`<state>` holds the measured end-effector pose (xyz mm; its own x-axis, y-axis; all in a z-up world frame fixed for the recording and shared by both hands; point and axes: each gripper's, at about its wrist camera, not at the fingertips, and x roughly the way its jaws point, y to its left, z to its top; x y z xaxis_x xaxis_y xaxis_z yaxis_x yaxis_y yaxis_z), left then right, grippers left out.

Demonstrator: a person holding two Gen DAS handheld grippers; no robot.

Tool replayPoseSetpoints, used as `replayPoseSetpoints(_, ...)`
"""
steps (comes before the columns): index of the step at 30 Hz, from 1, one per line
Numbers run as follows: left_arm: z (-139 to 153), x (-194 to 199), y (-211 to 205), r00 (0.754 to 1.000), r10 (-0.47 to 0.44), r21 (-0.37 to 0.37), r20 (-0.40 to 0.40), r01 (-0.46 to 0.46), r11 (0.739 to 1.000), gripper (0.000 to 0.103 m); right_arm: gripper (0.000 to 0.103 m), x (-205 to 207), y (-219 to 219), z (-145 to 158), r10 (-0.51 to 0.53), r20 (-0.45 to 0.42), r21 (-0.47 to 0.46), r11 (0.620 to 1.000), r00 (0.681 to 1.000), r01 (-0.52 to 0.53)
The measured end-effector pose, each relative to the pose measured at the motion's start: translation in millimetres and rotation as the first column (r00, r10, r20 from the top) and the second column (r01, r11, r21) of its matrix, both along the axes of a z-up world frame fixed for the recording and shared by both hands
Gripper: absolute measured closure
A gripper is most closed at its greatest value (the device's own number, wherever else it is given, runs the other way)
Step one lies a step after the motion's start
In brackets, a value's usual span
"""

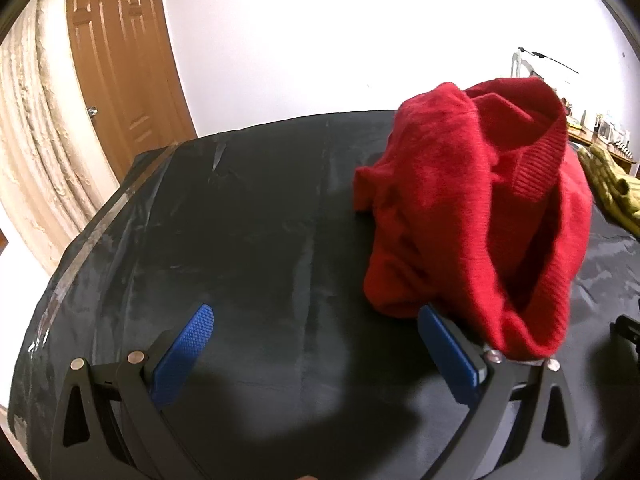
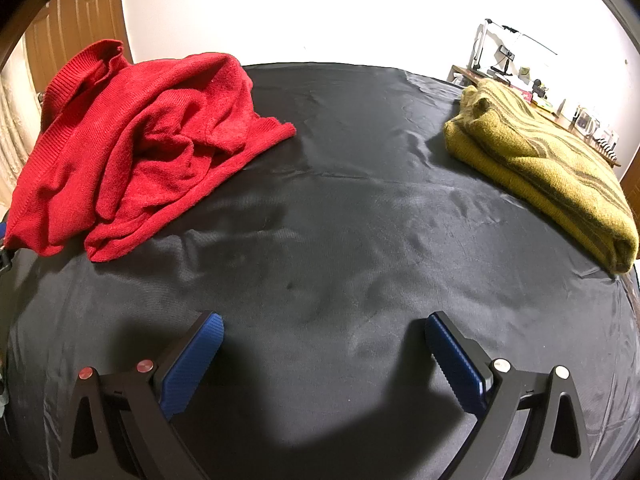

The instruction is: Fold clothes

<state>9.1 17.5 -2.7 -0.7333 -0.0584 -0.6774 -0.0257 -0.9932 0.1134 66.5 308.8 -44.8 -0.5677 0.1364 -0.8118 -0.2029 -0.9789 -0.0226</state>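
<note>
A crumpled red sweater (image 1: 472, 208) lies in a heap on the black sheet (image 1: 248, 240); in the right wrist view the red sweater (image 2: 136, 144) sits at the far left. My left gripper (image 1: 316, 316) is open just left of the heap, and a fold of red knit drapes over the outside of its right finger (image 1: 448, 348). My right gripper (image 2: 324, 328) is open above bare black sheet (image 2: 344, 216), well short of both garments, with nothing between its fingers. A folded mustard striped sweater (image 2: 548, 168) rests at the far right.
A wooden door (image 1: 120, 64) and a cream curtain (image 1: 28, 128) stand behind the left edge of the surface. A cluttered wooden desk (image 2: 532, 92) lies beyond the mustard sweater. The mustard sweater's edge (image 1: 612, 184) shows at right in the left wrist view.
</note>
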Motion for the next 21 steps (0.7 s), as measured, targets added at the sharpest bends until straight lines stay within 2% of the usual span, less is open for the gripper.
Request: replayPoseSetpoints(21,3.6,4.3,11.1,1.000,-0.010,-0.035,-0.022,0.009,0.999,0.000,0.001,-0.2,-0.7,-0.3,-0.003,0.001,0.000,1.000,1.000,0.003)
